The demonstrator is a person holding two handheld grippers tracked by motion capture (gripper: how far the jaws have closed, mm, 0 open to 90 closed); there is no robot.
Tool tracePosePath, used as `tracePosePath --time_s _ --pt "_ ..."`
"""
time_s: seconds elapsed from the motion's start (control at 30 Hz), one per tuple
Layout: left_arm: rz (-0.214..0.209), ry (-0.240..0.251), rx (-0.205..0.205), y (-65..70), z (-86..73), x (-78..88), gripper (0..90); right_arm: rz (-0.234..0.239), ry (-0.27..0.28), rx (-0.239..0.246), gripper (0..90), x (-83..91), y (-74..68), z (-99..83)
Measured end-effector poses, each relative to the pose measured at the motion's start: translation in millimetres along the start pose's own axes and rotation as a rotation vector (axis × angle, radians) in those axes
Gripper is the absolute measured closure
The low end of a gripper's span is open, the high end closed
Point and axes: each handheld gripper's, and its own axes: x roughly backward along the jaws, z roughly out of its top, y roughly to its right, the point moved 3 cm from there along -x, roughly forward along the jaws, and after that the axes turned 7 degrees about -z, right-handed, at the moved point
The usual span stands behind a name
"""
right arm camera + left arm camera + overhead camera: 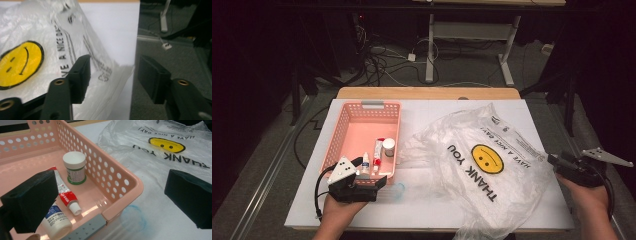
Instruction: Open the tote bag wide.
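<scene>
The plastic bag (472, 160) lies crumpled on the bench's right half. The right tool (112, 77) gapes empty off its right edge; the left tool (379, 186), open, hovers by the pink basket (343, 127). Next: regrip the bag's rim.

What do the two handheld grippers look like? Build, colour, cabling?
Both are black. The left gripper carries a grey three-cornered plate with dark dots and trails a black cable; its jaws end in blocky black foam-like pads. The right gripper has the same plate, a black cable and brass-coloured inserts. Forearms are bare.
</scene>
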Motion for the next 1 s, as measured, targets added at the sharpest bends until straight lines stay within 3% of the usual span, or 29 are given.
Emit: tracePosePath --time_s 0.1,0.13,0.27,0.3,0.43,0.47,0.53,0.6,0.63,0.67,0.73,0.83,0.93,1.0 --pt "0.002 -0.013 0.002 -0.3 -0.7 -0.9 0.0 0.019 0.017 0.012 39.8 8.2 -3.6 2.7" --pt "0.002 -0.021 0.003 -0.1 -0.8 -1.2 0.0 0.059 0.034 0.014 36.2 13.1 -12.8 2.5" --pt "0.006 -0.02 0.002 0.3 -0.7 -1.3 0.0 0.124 0.049 0.025 31.7 14.0 -38.2 -3.0" --pt "0.008 -0.023 0.006 -0.1 -1.0 -1.5 0.0 0.124 0.049 0.025 31.7 14.0 -38.2 -3.0" --pt "0.012 -0.031 0.014 -2.6 -2.4 -1.3 0.0 0.194 0.053 0.049 22.9 10.4 -70.3 -6.6" --pt "0.014 -0.028 0.014 -2.9 -2.4 -1.0 0.0 0.194 0.053 0.049 22.9 10.4 -70.3 -6.6" --pt "0.014 -0.029 0.011 -3.3 -2.1 -0.9 0.0 0.229 0.056 0.086 16.0 9.5 -89.0 -3.0" --pt "0.013 -0.031 0.005 -3.5 -2.4 -1.4 0.0 0.247 0.061 0.104 13.4 8.7 -102.0 0.5" --pt "0.013 -0.031 0.005 -3.5 -2.4 -1.4 0.0 0.247 0.061 0.104 13.4 8.7 -102.0 0.5" --pt "0.013 -0.023 0.004 -3.4 -2.6 -2.2 0.0 0.267 0.066 0.122 9.4 7.3 -114.9 3.6" --pt "0.014 -0.026 0.0 -3.6 -2.8 -1.8 0.0 0.277 0.069 0.125 7.3 6.1 -121.0 4.9" --pt "0.018 -0.025 0.0 -3.6 -2.5 -1.4 0.0 0.301 0.058 0.144 1.0 -1.7 -142.7 8.5" --pt "0.021 -0.026 -0.007 -2.8 -1.9 -1.1 0.0 0.309 0.045 0.153 0.2 -6.2 -152.6 9.1" --pt "0.02 -0.029 -0.01 -2.3 -1.9 -1.4 0.0 0.333 0.041 0.177 0.1 -10.9 -167.4 10.6"
